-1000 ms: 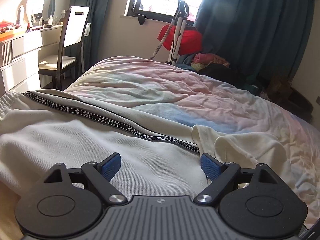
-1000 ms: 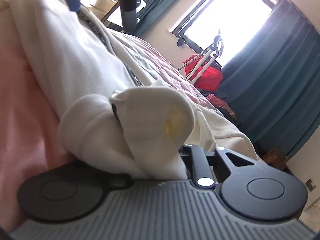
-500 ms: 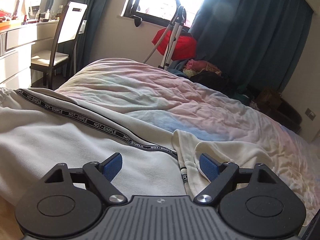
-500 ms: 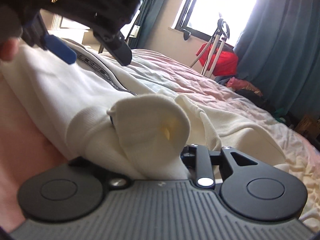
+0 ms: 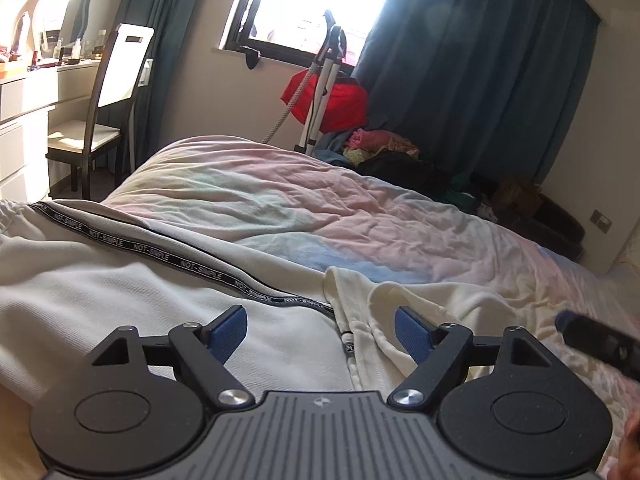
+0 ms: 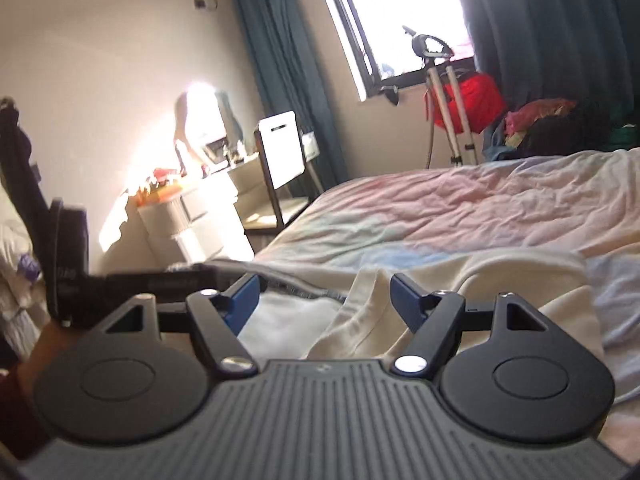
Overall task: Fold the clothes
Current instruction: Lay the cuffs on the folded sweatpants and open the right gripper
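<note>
Cream trousers [image 5: 120, 300] with a black "NOT-SIMPLE" side stripe [image 5: 192, 268] lie spread on the bed; a folded cream leg end [image 5: 420, 300] rests to the right. My left gripper [image 5: 320, 332] hovers low over the fabric. Its jaws are closing slightly, and the blue pads [image 5: 228, 328] stand wide apart and press on nothing. My right gripper [image 6: 325, 300] is lifted above the cream cloth [image 6: 480, 280]; its jaws are opening and nothing is between them. Its tip [image 5: 592, 340] shows at the right edge of the left wrist view. The left gripper body [image 6: 120, 276] shows at the left of the right wrist view.
A pastel pink and blue duvet [image 5: 320, 208] covers the bed. A white-backed chair [image 5: 120, 76] and a white dresser [image 5: 28, 120] stand at the left. Under the window are a garment steamer stand [image 5: 324, 92], a red cloth [image 5: 336, 104] and a clothes pile [image 5: 384, 152].
The right gripper let go of the rolled cream leg end, rose and rolled upright, jaws now wide. The left gripper stayed in place and turned a little; the leg end now lies flatter.
</note>
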The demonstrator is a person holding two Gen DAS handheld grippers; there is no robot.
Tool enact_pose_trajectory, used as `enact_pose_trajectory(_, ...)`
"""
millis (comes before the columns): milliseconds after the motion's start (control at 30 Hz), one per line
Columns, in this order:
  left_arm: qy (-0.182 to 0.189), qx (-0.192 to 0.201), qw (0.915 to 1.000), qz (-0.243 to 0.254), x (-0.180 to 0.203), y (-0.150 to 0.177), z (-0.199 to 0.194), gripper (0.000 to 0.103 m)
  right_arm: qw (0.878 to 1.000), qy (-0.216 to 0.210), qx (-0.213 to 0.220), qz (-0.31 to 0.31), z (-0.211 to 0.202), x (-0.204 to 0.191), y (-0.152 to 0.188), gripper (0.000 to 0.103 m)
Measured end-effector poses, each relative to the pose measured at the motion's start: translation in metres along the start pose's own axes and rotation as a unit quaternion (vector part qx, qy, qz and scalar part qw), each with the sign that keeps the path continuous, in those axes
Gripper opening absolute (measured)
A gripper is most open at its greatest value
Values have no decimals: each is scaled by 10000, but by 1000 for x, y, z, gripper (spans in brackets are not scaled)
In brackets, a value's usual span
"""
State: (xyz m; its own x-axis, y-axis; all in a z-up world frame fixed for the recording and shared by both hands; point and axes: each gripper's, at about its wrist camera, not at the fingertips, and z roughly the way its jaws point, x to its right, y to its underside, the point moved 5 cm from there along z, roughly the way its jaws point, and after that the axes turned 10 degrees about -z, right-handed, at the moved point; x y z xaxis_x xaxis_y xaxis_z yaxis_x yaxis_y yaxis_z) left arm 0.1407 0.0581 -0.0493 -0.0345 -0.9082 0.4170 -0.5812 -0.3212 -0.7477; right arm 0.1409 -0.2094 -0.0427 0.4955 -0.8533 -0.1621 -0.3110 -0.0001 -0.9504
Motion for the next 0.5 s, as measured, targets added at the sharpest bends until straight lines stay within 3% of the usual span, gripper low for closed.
enact_pose_trajectory(67, 295, -165, 9993, 182, 13, 9, 0, 80, 9995, 248, -35, 198, 10, 18, -2, 75)
enact_pose_trajectory(100, 415, -220, 9983, 352, 22, 14, -1, 77, 9989, 275, -113, 350, 19, 27, -1, 70)
enact_pose_trajectory(133, 499, -268, 9970, 528, 30, 20, -1, 72, 9984, 230, -202, 477, 29, 36, -1, 58)
enact_pose_trajectory(200, 654, -403, 9926, 938, 47, 36, 1, 65, 9971, 16, -431, 634, 55, 49, 1, 50)
enact_pose_trajectory(300, 844, -608, 9856, 1331, 63, 59, 8, 63, 9936, -29, -840, 749, 87, 62, 7, 39)
enact_pose_trajectory(400, 879, -749, 9797, 1641, 71, 76, 19, 57, 9872, -225, -1137, 1098, 104, 70, 23, 39)
enact_pose_trajectory(500, 913, -721, 9718, 2051, 81, 87, 30, 57, 9820, -368, -1251, 1366, 108, 74, 38, 39)
